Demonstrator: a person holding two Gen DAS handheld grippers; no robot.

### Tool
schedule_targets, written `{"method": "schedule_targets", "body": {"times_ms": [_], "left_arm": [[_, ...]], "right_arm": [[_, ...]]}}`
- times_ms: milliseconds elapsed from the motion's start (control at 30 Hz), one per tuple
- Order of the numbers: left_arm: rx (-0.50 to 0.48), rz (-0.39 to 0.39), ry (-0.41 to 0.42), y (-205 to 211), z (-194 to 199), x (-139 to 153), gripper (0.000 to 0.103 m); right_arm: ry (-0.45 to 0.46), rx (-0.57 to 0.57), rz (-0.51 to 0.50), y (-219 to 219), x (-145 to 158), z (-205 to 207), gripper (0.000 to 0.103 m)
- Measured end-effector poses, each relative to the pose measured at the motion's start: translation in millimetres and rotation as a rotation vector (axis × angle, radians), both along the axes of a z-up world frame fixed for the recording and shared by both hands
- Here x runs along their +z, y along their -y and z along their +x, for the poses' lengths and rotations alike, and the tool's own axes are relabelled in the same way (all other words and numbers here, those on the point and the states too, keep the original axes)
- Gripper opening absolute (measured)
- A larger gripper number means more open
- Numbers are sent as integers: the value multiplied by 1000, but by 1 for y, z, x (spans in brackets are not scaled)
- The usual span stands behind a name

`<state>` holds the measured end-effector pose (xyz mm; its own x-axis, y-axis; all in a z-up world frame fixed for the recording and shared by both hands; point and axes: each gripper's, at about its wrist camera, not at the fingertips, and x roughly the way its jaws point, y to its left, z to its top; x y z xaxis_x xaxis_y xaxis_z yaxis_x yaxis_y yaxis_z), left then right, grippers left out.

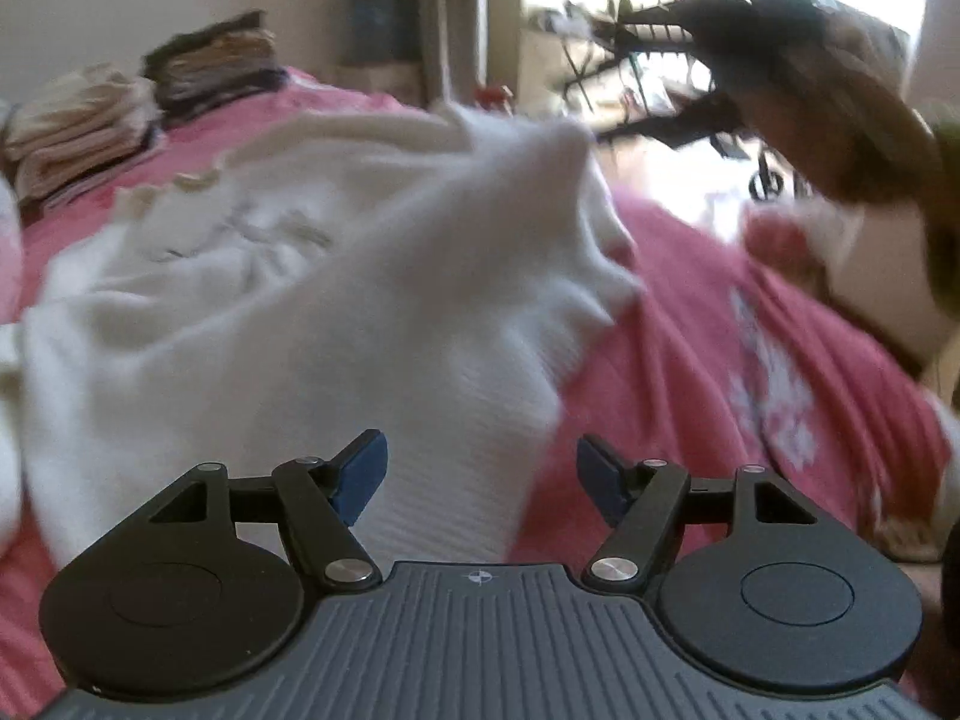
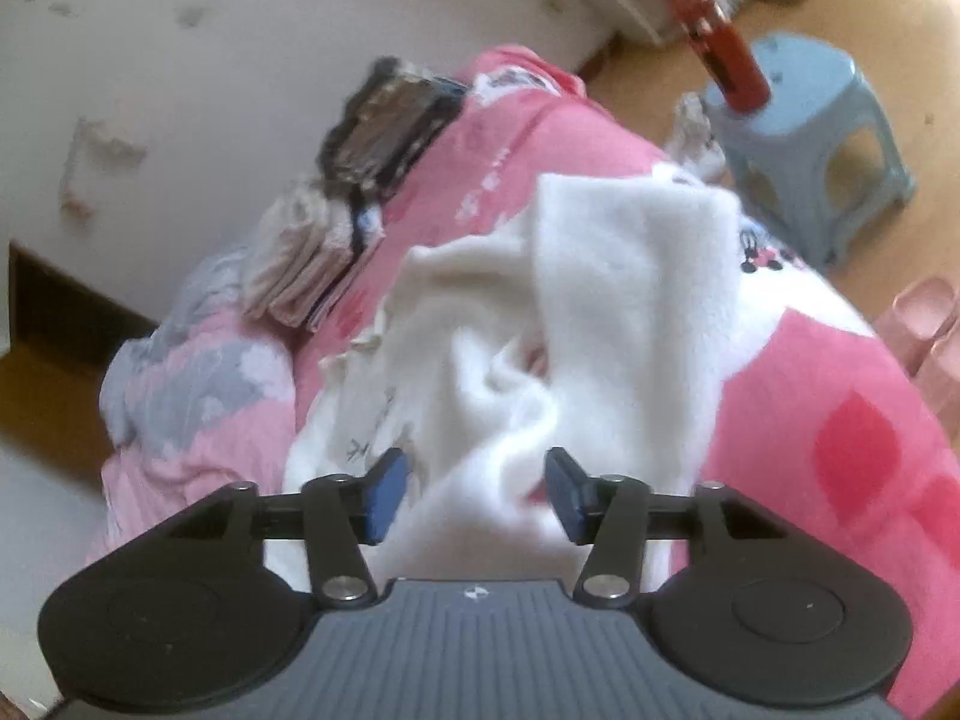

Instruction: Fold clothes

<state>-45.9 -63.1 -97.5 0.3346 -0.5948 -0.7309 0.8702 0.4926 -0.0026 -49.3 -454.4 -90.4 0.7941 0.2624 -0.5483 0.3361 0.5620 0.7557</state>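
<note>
Two stacks of folded clothes (image 2: 336, 222) already sit at the far side of the bed (image 2: 840, 432), near the wall, so part of the job looks done. The white top (image 2: 600, 312) is the piece in hand, and by my reading it is only partly folded: one broad panel lies turned over the middle, while the rest is bunched and creased, with no tidy rectangle yet. It still needs smoothing, more folds, and a move onto a stack.

The top lies on the pink cover in the middle of the bed, just in front of both grippers. It looks soft and fleecy, cream-white, with a frilled edge (image 1: 192, 183) and a faint print near it.

The left gripper (image 1: 480, 480) has its blue pads apart with nothing pinched between them; the right gripper (image 2: 477, 495) is likewise spread and holds nothing, the cloth lying beneath it rather than clamped
</note>
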Motion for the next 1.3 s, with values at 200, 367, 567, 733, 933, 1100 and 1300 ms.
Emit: {"method": "schedule_targets", "body": {"times_ms": [200,367,567,733,933,1100,1300], "left_arm": [[-34,78,10,12,0,-20,70],[-24,63,-39,10,5,-28,73],[-1,15,-91,9,12,-32,77],[-5,-9,-105,7,14,-36,79],[-6,-29,-133,4,19,-36,79],[-19,-35,-158,1,24,-34,79],[-41,-42,-179,-2,27,-34,79]], "right_arm": [[-85,49,22,15,-28,62,58],[-139,136,-30,17,-38,111,58],[-222,220,-7,14,-57,156,57],[-252,295,-151,1,-50,169,28],[-131,269,-246,9,-20,160,9],[50,202,-305,17,2,155,9],[128,174,-408,17,-18,176,9]]}}
